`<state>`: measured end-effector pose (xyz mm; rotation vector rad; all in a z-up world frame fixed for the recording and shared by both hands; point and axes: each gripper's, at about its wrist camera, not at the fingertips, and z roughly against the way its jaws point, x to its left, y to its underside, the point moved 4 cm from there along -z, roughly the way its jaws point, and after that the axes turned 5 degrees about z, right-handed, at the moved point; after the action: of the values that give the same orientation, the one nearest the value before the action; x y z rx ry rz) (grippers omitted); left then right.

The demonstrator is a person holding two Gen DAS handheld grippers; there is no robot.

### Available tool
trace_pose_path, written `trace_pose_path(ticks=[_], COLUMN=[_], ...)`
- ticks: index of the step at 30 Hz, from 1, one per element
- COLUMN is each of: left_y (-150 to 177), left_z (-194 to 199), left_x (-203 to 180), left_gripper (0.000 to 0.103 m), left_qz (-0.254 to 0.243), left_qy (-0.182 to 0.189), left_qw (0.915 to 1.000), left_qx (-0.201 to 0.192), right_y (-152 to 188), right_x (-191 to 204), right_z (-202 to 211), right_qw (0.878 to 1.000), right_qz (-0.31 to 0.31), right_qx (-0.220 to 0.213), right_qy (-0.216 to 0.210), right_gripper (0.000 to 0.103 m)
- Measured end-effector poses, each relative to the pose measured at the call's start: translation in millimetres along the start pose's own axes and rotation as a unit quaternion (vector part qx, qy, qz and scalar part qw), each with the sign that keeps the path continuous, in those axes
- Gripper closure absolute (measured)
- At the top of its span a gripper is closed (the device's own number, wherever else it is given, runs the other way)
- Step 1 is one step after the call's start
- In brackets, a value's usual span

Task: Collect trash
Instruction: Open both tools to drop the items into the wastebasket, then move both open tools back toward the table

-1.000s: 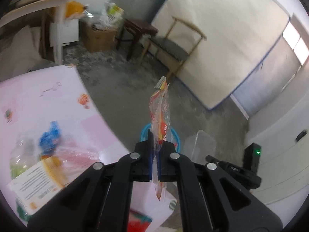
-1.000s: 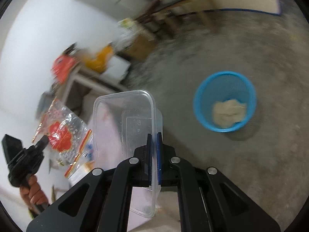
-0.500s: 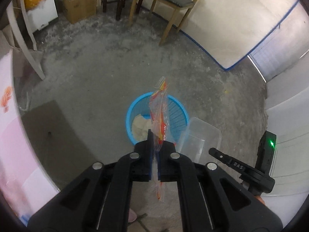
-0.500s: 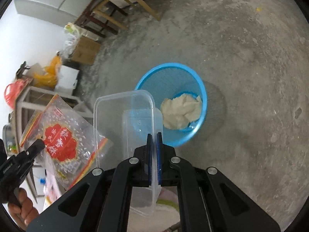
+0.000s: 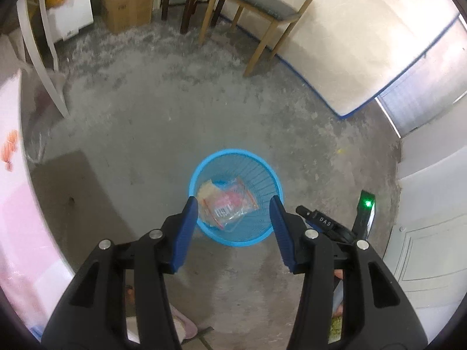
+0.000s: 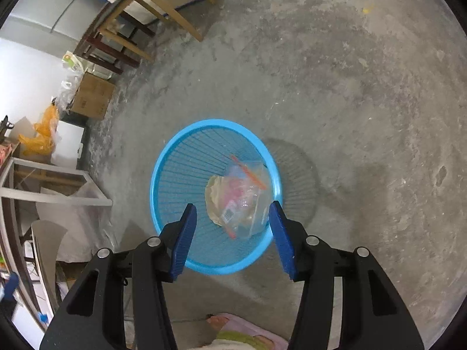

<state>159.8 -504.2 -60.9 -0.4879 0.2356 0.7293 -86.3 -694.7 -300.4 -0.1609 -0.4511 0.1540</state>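
Two grippers, left gripper (image 5: 233,201) and right gripper (image 6: 232,207), are seen opening, empty, above blue basket (image 6: 163,172); plastic bag (image 6: 248,201) lies inside.

- The waste basket (image 5: 235,198) stands on the floor (image 5: 146,122).
- A plastic bag (image 5: 230,205) lies in it on crumpled paper (image 5: 205,191).
- A chair (image 5: 256,8) stands far behind; a cardboard box (image 5: 128,10) sits left of it.
- The table edge (image 5: 11,175) runs along the left.
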Motion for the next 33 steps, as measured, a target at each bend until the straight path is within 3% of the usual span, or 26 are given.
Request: trace_pose_path(ticks=[7,11,15,18,24,30,33], left_y=[30,77,133,182,279,341,352], left_z=[114,196,263,304,347,331,317], left_x=[13,45,95,137,194,212,219], left_gripper=[0.044,0.033,0.029,0.027,0.024,0.023,0.023], left_qz=[-0.051,-0.065,-0.040,0.006,0.074,0.111,0.125], left_qy=[0.003,0.008,-0.038,-0.078,-0.157,-0.174,-0.174], left_qw=[0.9966,0.9909,0.9828,0.9743,0.9510,0.9446,0.9438], left_qx=[-0.064,-0.117,-0.176,-0.211,-0.256,-0.255,-0.251], right_y=[20,40,68,91,160,222,257], right_x=[-1,18,50,84,185,263,294], right_z=[67,114,153,169,189,191,192], right_qw=[0.999,0.996,0.987,0.977,0.935,0.895,0.874], right_qz=[0.033,0.071,0.124,0.165,0.285,0.365,0.403], right_qx=[-0.032,-0.049,-0.050,-0.032,0.032,0.086,0.109], right_qy=[-0.006,-0.038,-0.088,-0.127,-0.209,-0.243,-0.249], right_gripper=[0.051,0.037,0.032,0.030,0.028,0.026,0.026])
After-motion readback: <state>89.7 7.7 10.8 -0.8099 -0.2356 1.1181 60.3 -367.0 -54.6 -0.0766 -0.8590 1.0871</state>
